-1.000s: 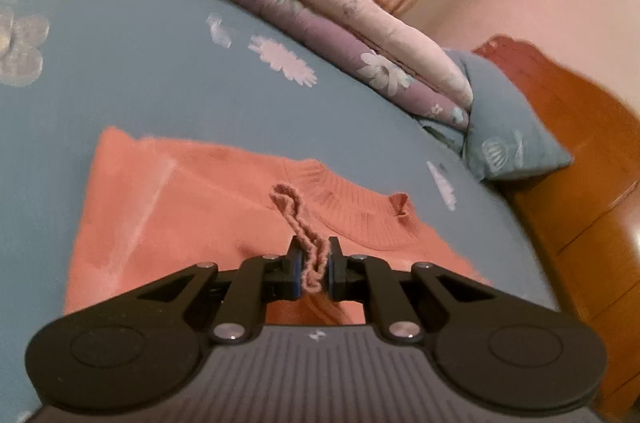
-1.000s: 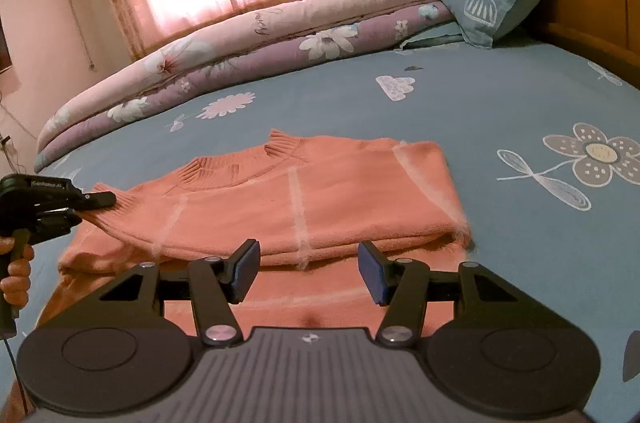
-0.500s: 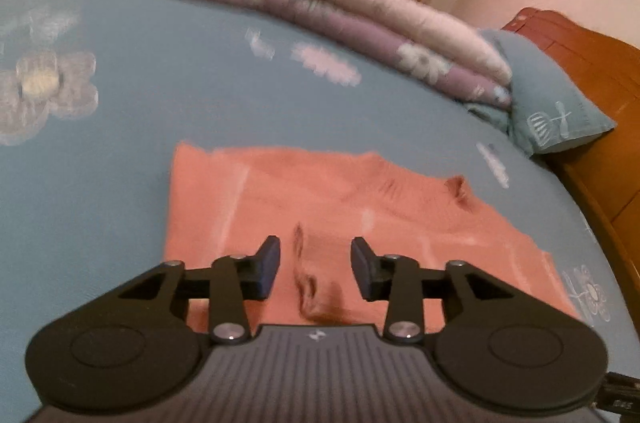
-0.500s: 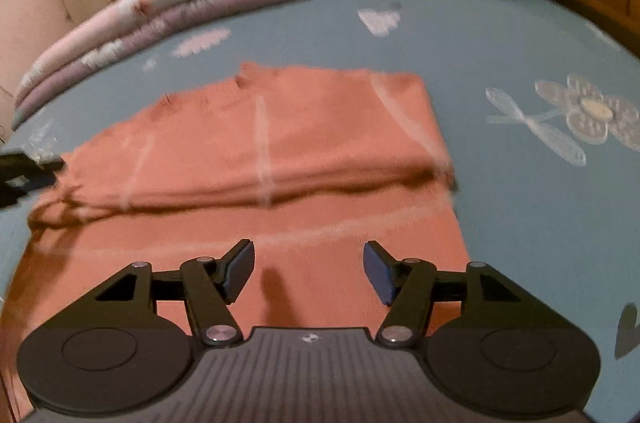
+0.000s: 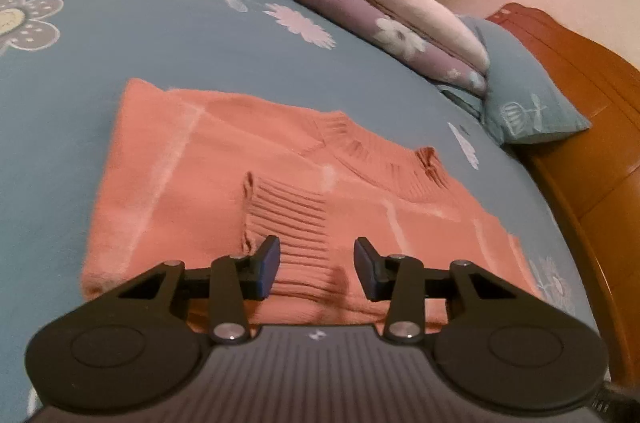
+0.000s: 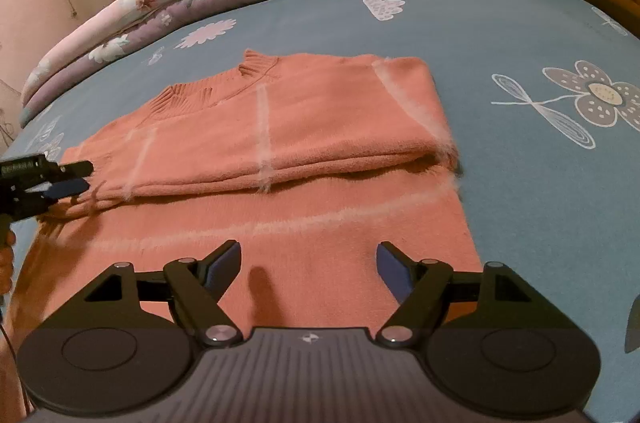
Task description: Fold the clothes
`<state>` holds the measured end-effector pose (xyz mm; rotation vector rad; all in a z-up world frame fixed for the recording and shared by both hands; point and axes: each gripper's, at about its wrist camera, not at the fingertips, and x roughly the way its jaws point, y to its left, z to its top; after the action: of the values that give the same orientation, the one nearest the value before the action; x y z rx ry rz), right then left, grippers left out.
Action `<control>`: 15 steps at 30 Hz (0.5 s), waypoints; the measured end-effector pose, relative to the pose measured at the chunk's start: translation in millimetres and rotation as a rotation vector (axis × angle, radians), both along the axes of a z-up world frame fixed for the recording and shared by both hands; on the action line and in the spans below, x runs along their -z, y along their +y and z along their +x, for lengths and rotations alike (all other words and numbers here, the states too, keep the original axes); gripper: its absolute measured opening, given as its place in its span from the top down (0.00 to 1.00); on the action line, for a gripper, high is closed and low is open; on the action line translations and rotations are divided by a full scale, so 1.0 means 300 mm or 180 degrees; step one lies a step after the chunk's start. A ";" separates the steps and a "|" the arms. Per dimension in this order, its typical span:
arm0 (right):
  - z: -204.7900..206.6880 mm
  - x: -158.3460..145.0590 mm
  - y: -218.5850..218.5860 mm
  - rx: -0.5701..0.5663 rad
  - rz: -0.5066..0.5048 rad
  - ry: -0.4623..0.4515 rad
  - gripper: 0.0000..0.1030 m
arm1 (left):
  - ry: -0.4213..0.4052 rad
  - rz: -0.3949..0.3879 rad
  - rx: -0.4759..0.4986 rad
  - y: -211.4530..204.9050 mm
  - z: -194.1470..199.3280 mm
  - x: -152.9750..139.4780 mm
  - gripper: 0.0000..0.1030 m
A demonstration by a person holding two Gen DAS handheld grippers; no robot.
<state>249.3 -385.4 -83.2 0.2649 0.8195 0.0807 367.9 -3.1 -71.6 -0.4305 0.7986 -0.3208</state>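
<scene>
Your 2 hand-held grippers, left hand-held gripper (image 5: 316,265) and right hand-held gripper (image 6: 308,269), have just been opening, both empty, above the half-folded orange sweater (image 6: 280,127) mid-frame on the bed (image 6: 500,35); next, likely grip its lower hem and fold upward.

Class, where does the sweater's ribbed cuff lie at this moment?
In the left wrist view the ribbed cuff lies flat on the folded orange sweater, just ahead of the open left tongs and below the ribbed collar.
</scene>
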 end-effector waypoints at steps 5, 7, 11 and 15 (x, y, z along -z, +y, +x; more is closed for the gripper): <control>-0.024 0.007 -0.013 -0.0053 -0.0031 -0.0020 0.19 | -0.0158 0.0017 0.0415 -0.176 0.036 -0.076 0.44; -0.026 0.009 -0.014 -0.0053 -0.0021 -0.0022 0.19 | -0.0120 0.0059 0.0509 -0.244 0.058 -0.063 0.44; -0.032 0.009 -0.019 -0.0062 0.0023 -0.0014 0.16 | 0.0074 0.0310 0.0269 -0.265 0.091 0.008 0.46; -0.041 0.011 -0.030 -0.0112 0.0074 -0.0015 0.13 | 0.0191 0.0227 0.0361 -0.294 0.106 -0.023 0.46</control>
<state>237.0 -394.5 -86.5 0.2723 0.8189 0.1239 399.6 -91.4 -64.9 -0.3297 0.8923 -0.3853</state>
